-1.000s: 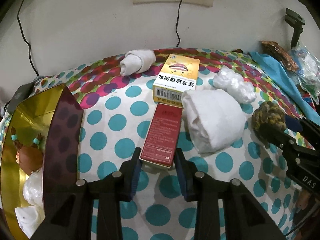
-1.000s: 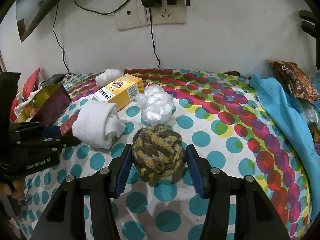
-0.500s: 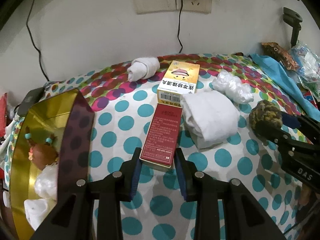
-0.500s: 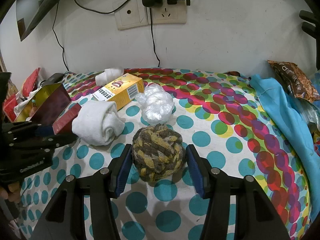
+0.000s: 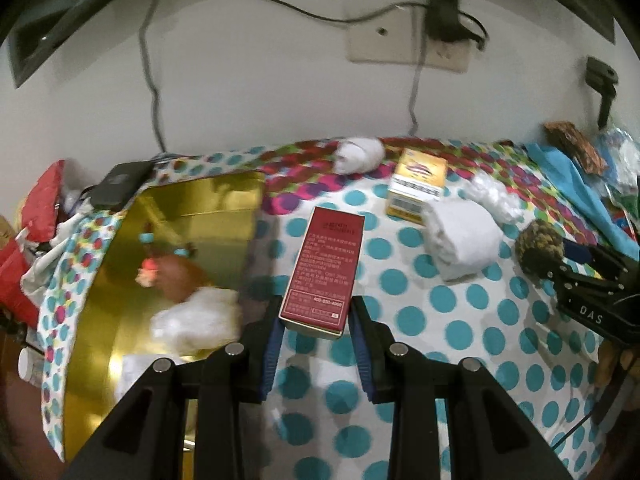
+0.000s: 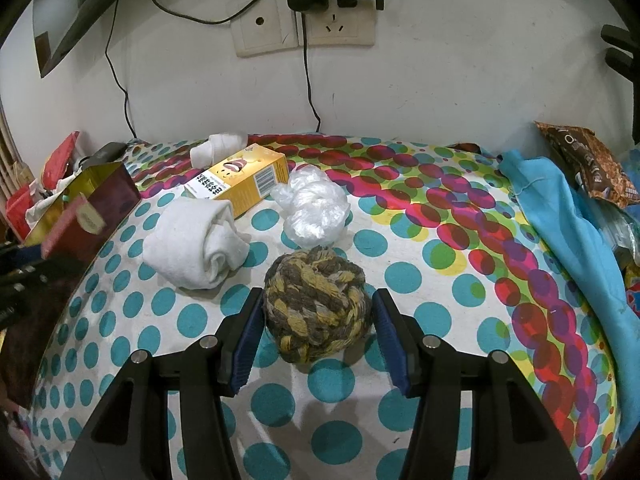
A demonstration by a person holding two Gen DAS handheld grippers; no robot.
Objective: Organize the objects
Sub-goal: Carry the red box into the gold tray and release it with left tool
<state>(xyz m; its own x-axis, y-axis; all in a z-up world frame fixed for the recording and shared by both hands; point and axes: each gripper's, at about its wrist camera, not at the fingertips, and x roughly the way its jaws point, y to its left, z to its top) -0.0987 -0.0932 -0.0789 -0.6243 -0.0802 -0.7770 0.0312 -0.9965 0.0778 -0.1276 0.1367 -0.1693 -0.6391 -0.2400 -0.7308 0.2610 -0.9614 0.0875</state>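
Meanwhile, the red box was clamped in the left gripper above the dotted cloth beside the gold tin; the rope ball was flanked, ungrasped, by the right gripper.

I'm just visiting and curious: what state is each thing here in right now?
left gripper: shut on the red box
red box: lifted, near the gold tin
gold tin: open, items inside
right gripper: jaws around the rope ball, small gaps showing
rope ball: resting on the cloth
white towel: rolled
yellow box: lying flat
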